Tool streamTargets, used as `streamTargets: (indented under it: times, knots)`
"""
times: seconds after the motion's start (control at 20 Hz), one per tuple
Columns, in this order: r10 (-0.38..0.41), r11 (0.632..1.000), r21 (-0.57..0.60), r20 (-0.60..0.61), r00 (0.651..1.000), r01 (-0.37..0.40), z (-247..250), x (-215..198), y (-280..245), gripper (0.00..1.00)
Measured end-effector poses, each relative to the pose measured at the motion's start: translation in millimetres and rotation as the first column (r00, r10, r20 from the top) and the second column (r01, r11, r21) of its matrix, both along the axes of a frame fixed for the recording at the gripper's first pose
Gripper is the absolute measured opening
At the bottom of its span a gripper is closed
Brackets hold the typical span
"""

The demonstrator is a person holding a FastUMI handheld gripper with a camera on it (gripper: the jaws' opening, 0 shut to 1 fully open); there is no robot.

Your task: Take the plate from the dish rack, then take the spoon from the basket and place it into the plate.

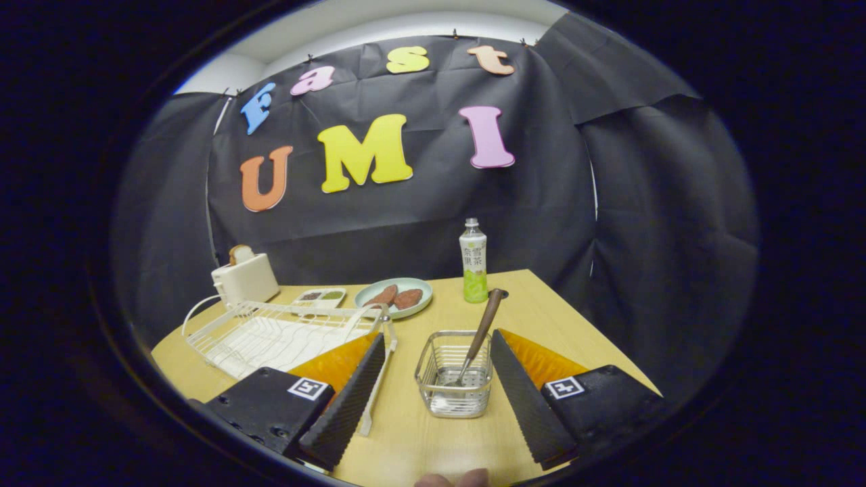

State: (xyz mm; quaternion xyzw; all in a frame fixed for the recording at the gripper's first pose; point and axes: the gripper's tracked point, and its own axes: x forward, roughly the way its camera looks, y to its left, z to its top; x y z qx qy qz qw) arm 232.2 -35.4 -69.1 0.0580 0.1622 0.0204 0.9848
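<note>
- Two fingers of the gripper (433,379) stand wide apart, empty, ready to straddle the basket (454,382).
- Spoon (477,341) leans upright inside it, handle reachable.
- Plate (394,296) sits beyond the dish rack (270,331), on the surface (541,304).

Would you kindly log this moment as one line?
tool: open | basket: between fingers, untouched | spoon: standing in basket | dish rack: beside basket | plate: beyond rack

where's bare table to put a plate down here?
Bare wood lies between the open gripper fingers in front of the basket, and to the right of the bottle toward the table edge. The back left is crowded: dish rack, toaster, small tray and green plate sit close together.
</note>
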Motion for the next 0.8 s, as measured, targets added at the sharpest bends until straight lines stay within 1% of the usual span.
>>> streamTargets:
  times: [0.1, 0.15, 0.25, 0.35, 0.45, 0.55, 0.6, 0.65, 0.7, 0.75, 0.8]
  knots:
    - [-0.029, 0.999, -0.029, -0.004, 1.000, 0.029, -1.7, 32.8, -17.2, 1.00]
    - [-0.031, 0.999, -0.026, -0.010, 0.999, 0.031, -2.0, 45.7, -21.5, 1.00]
    - [-0.021, 0.999, 0.027, -0.041, 0.999, 0.023, -5.6, 65.1, -19.8, 1.00]
    - [-0.030, 0.999, 0.015, -0.067, 0.997, 0.031, -15.5, 84.6, -25.5, 1.00]
    - [-0.019, 0.999, 0.027, -0.083, 0.996, 0.021, -21.5, 97.8, -20.7, 1.00]
    - [-0.018, 0.998, 0.050, -0.110, 0.994, 0.023, -29.4, 103.7, -16.8, 1.00]
    - [-0.016, 0.998, 0.059, -0.116, 0.993, 0.023, -29.9, 104.7, -14.7, 0.98]
    - [-0.014, 0.998, 0.060, -0.119, 0.993, 0.021, -30.7, 105.8, -12.6, 0.95]
    - [-0.008, 0.998, 0.056, -0.127, 0.992, 0.015, -32.9, 105.9, -10.9, 0.86]
    - [-0.006, 0.998, 0.061, -0.122, 0.992, 0.014, -31.4, 105.9, -8.7, 0.83]
    - [-0.004, 0.998, 0.064, -0.119, 0.993, 0.011, -29.8, 105.1, -6.4, 0.76]
